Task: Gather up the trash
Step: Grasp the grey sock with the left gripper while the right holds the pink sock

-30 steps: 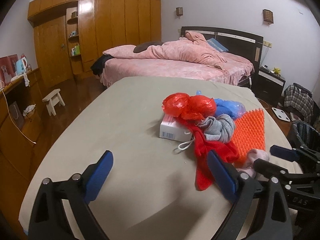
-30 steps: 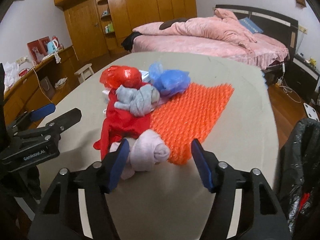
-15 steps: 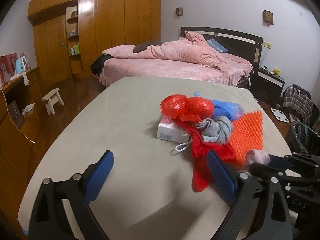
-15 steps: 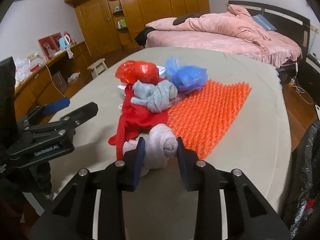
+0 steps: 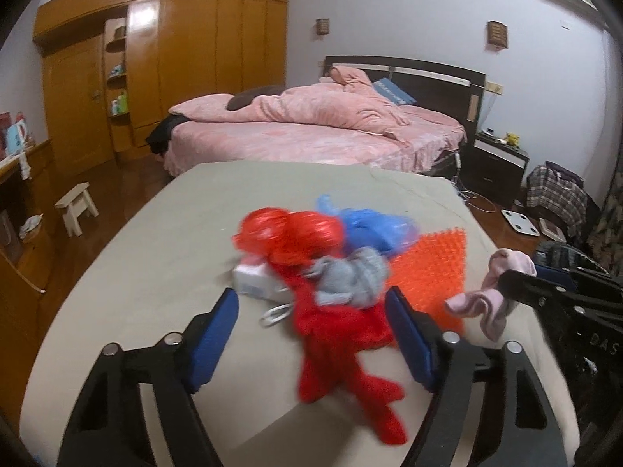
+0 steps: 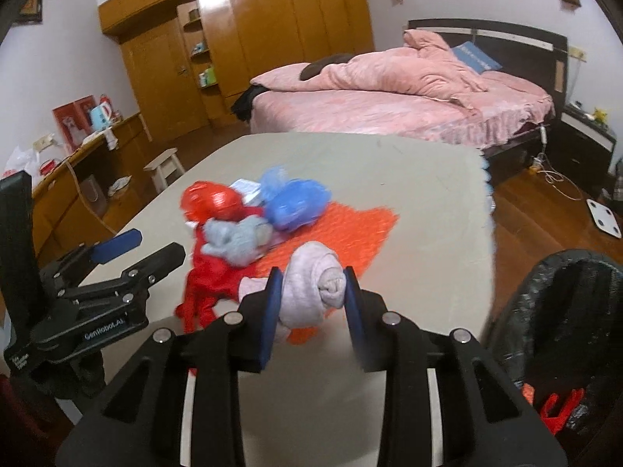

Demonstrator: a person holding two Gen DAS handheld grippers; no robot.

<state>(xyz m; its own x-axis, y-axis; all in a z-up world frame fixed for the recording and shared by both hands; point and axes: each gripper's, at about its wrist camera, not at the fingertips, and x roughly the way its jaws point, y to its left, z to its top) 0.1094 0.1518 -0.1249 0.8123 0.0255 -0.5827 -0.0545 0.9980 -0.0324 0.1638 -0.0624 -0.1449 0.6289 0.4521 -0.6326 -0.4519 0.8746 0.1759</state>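
The right tongs [image 6: 309, 297] pinch a pink sock [image 6: 311, 286] above the bench [image 6: 409, 179], near the bin [image 6: 564, 311]. The left tongs [image 5: 311, 334] gape empty over the red cloth [image 5: 335, 334]. Most trash remains uncollected.

Dim indoor light, motion blur, dark fisheye-bent edges.

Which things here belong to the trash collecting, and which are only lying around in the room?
For the job: pink sock roll held in the right gripper; left gripper, open; red cloth; grey socks; red bag; blue bag; black bin bag.

Lying about: bed; stool; wardrobe.
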